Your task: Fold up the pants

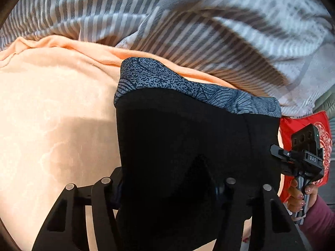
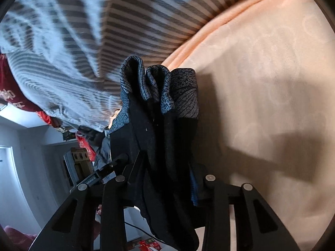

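Note:
The black pants [image 1: 188,142] with a grey patterned waistband [image 1: 188,87] hang spread over the peach bedsheet [image 1: 52,108]. My left gripper [image 1: 171,188] is shut on the black fabric, which fills the gap between its fingers. At the right edge of the left wrist view, a hand holds my right gripper [image 1: 301,159] at the pants' other side. In the right wrist view the pants [image 2: 159,146] are bunched into folds with the waistband [image 2: 159,87] away from the camera, and my right gripper [image 2: 165,179] is shut on them. The fingertips of both grippers are hidden by cloth.
A grey and white striped blanket [image 1: 188,21] lies crumpled along the far side of the sheet. A red patterned cushion [image 1: 303,123] sits beyond the pants at the right. In the right wrist view the bed edge drops to a room with pale walls [image 2: 25,167] at the lower left.

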A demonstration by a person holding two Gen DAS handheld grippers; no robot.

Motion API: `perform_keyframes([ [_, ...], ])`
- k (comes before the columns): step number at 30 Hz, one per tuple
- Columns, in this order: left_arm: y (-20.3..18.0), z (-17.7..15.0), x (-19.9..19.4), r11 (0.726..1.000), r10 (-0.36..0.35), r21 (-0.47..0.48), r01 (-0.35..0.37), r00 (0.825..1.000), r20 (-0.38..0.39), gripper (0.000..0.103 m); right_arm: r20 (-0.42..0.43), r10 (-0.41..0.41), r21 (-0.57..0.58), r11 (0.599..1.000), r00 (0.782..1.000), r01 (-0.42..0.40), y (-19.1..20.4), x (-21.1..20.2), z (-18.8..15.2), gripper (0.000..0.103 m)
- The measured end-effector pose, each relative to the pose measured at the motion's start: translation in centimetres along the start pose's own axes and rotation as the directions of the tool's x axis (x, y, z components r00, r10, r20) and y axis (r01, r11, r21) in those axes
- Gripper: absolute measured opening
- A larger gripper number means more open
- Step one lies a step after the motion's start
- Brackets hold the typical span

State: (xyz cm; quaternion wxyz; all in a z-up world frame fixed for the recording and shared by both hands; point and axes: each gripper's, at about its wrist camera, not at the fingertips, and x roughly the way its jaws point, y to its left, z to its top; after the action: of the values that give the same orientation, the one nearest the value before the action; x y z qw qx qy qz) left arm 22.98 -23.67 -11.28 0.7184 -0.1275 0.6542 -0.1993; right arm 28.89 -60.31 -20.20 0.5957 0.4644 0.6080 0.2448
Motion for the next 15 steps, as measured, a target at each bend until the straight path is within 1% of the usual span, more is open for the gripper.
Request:
perform_keyframes([
  [3, -1.3, -1.2, -1.0, 1.0, 0.013, 0.022, -0.013, 1.0, 0.003, 0.061, -0.003, 0.014, -0.004, 1.0, 1.0, -0.014, 0.4, -1.3, -0.8, 0.039],
  [7, -2.7, -3.0, -1.6, 1.0, 0.016, 0.004, -0.016, 1.0, 0.012, 0.061, -0.005, 0.025, -0.011, 1.0, 1.0, -0.025, 0.4, -2.8, -2.3, 0.039],
  [10, -3.3, -4.2, -1.6, 1.0, 0.012, -0.009, -0.012, 1.0, 0.017, 0.061, -0.008, 0.022, -0.016, 1.0, 1.0, -0.022, 0.4, -3.9, -3.8, 0.039],
  [15, -3.6, -6.2, -0.6, 1.0, 0.004, -0.017, -0.004, 1.0, -0.014, 0.061, 0.002, 0.007, -0.003, 1.0, 1.0, -0.007, -0.4, -4.9, -6.3, 0.039],
])
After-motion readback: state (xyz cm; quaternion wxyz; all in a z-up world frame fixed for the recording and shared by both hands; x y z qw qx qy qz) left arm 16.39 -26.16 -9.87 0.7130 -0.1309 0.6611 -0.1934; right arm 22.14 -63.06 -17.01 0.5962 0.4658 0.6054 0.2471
